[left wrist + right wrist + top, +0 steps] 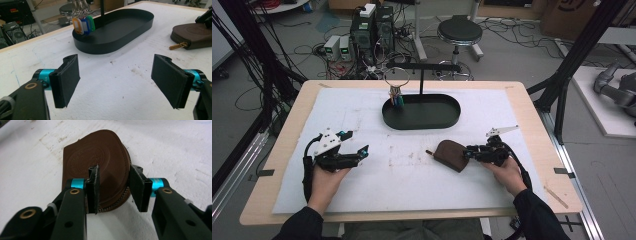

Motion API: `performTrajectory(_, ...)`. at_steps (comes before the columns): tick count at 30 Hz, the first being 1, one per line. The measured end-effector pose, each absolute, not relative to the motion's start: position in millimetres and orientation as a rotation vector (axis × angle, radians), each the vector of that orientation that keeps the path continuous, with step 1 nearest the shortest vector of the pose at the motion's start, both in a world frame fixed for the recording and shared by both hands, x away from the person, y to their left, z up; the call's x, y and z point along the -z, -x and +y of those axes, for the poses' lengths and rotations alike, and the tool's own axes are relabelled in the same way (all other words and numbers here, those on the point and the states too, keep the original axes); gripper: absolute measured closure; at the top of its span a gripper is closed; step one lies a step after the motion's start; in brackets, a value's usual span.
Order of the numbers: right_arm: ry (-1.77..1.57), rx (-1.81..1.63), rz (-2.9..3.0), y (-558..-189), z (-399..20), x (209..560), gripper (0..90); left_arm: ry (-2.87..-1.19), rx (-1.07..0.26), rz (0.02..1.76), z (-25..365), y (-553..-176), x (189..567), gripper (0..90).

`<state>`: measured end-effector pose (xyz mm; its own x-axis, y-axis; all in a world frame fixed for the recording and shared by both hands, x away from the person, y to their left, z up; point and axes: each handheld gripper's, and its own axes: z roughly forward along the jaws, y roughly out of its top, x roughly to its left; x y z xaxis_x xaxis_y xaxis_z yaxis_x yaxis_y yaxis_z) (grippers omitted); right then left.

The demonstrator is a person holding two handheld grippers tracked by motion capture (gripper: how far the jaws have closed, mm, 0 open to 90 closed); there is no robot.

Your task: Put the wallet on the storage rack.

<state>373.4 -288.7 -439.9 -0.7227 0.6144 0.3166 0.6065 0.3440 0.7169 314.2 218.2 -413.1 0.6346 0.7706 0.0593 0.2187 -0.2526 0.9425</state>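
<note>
two hand-held grippers sit nearest us: our left hand-held gripper rests spread wide over the tabletop, our right hand-held gripper half-closed around the brown leather pouch's zipper edge, pads apparently not yet pinching. we should squeeze squarely, lift level; black tray beyond.

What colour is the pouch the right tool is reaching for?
The pouch is dark brown leather with an embossed round stamp, clearest in the right gripper view.
</note>
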Motion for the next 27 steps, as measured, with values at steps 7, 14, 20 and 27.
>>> performTrajectory(7, -1.034, -1.374, 2.505, -366.3, -287.8, 429.0, 85.0, -1.801, -0.646, 0.784, 214.6, -314.6, 413.0, 22.7)
performTrajectory(14, -0.817, -1.418, 2.453, -350.4, -275.2, 412.9, 87.4, -1.798, -0.641, 0.77, 211.1, -313.7, 411.7, 22.7)
performTrajectory(20, -0.701, -1.438, 2.439, -341.5, -270.1, 405.8, 87.5, -1.8, -0.63, 0.752, 207.7, -313.7, 411.0, 22.7)
performTrajectory(27, -0.61, -1.436, 2.43, -333.0, -266.0, 401.4, 87.9, -1.804, -0.539, 0.669, 186.4, -320.6, 403.6, 23.8)
